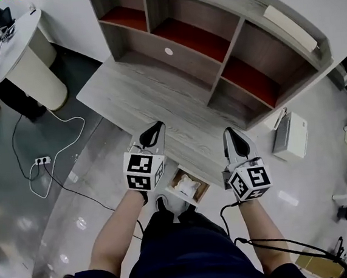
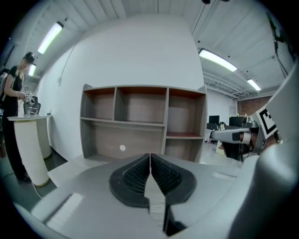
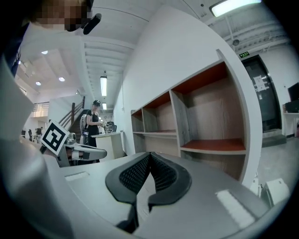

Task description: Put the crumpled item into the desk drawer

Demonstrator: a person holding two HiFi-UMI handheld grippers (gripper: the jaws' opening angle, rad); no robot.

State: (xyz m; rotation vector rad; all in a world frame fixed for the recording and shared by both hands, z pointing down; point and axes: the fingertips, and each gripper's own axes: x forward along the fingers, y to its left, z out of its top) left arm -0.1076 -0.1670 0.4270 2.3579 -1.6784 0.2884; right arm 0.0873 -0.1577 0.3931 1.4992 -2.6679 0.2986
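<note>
Below the near edge of the grey wood-grain desk (image 1: 126,94), at 6 o'clock, the crumpled white item (image 1: 188,187) is seen inside the open drawer (image 1: 174,181). The left gripper (image 1: 157,126) and right gripper (image 1: 229,132) are held over that edge, ribbed jaws pressed together, empty.

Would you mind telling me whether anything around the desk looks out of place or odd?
Only small things: the desk drawer hangs open under the front edge of the desk with the crumpled white item lying in it, and a power strip with its cable trails loose across the floor. Nothing looks spilled or broken.
</note>
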